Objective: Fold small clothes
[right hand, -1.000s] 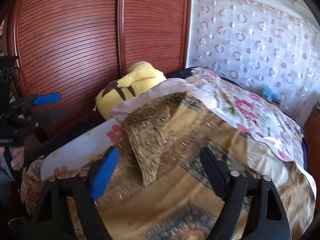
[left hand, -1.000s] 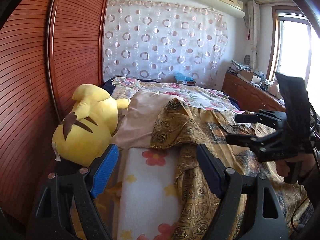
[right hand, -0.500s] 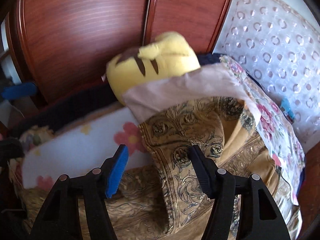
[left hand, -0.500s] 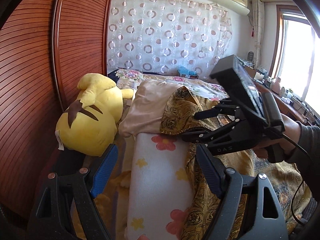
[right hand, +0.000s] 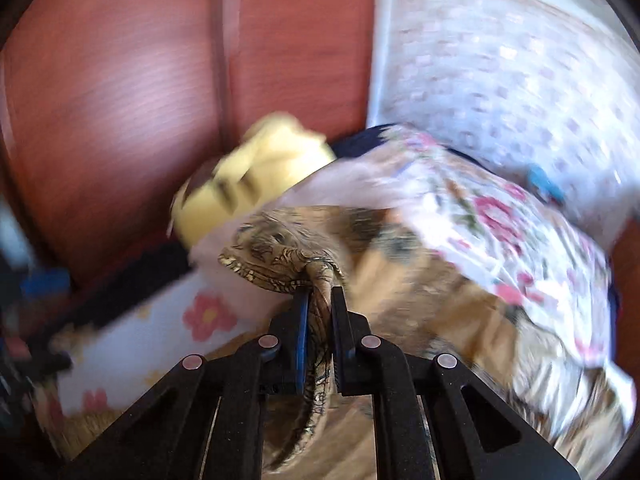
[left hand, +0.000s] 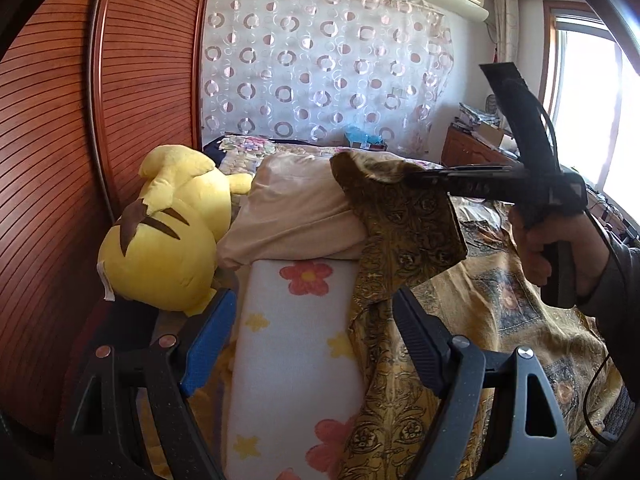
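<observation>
Right gripper (right hand: 320, 300) now clamps gold cloth (left hand: 404, 216) beside plush (left hand: 168, 232).

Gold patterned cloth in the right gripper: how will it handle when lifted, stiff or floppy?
Likely floppy: the gold patterned cloth hangs in a drooping fold below the right gripper. Probably light, since a pinch at one corner holds it up. Its sheen hints it may slip; the left gripper is open and could support it.

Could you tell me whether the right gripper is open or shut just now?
Shut: the right gripper pinches a bunched corner of the gold cloth.
</observation>
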`<action>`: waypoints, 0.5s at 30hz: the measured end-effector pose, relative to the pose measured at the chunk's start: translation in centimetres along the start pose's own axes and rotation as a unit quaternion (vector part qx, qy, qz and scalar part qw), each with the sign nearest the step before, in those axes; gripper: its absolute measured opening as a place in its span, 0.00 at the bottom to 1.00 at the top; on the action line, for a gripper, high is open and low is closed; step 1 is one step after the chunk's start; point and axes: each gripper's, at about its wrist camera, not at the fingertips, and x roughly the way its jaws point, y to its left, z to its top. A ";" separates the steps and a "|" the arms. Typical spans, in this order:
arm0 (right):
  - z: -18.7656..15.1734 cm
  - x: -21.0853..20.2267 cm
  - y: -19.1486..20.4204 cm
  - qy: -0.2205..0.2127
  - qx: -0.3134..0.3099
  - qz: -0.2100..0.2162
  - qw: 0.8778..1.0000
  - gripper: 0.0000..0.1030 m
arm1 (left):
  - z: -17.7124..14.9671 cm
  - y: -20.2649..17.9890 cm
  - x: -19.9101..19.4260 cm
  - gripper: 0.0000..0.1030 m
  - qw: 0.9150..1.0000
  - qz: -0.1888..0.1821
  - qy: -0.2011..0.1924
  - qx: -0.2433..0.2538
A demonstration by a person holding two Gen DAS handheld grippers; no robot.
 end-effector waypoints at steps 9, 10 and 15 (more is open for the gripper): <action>-3.3 -1.6 -5.7 0.013 0.057 -0.043 0.997 0.25 | 0.7 -1.8 1.9 0.78 1.000 -0.013 0.012 0.012; -3.5 -1.8 -5.8 0.014 0.056 -0.042 0.997 0.34 | 0.9 -2.1 2.2 0.78 1.000 -0.014 0.014 0.015; -3.5 -3.0 -6.6 0.013 0.069 -0.053 0.996 0.45 | 1.8 -3.2 3.5 0.78 0.999 -0.020 0.022 0.028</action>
